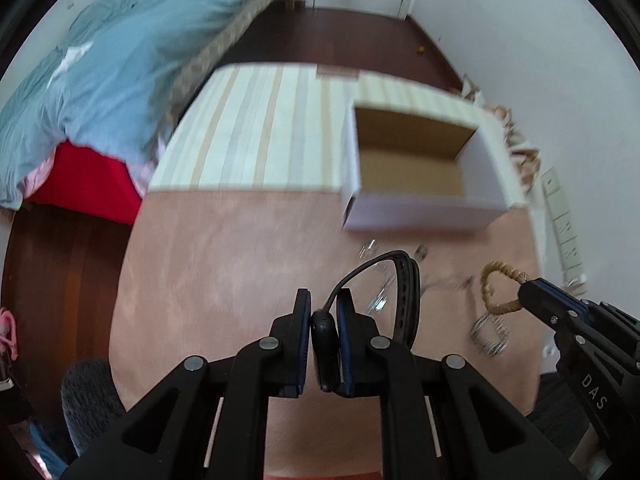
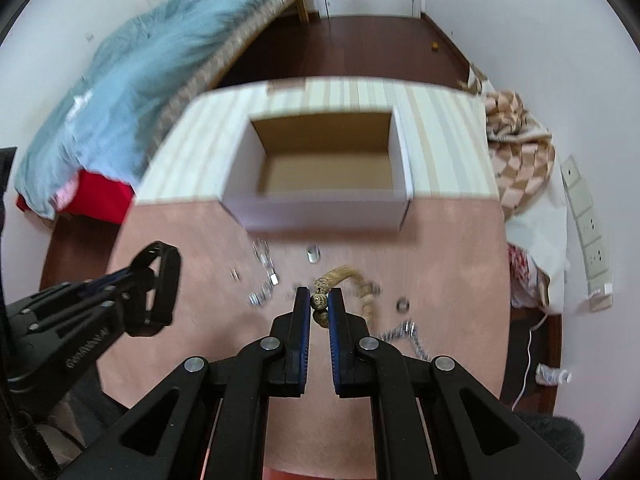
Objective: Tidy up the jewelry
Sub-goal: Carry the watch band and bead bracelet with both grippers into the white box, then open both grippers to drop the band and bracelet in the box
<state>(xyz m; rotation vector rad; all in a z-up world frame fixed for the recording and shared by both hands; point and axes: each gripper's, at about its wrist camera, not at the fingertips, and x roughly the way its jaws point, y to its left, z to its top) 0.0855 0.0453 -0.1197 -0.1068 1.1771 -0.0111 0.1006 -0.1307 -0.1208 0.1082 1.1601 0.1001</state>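
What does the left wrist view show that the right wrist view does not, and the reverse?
Only the left wrist view shows the watch body clamped between the left gripper fingers, and the beaded bracelet as an open loop.

Only the right wrist view shows the checkered cloth, the white bottle on the floor, and the speckled bead held by the right gripper.

Both show the open cardboard box, the black watch, silver jewelry on the pink table, and the blue duvet.

White walls (image 2: 500, 20), dark wood floor (image 2: 360, 48), a bed with blue duvet (image 1: 120, 60), pink-topped table (image 2: 440, 248).
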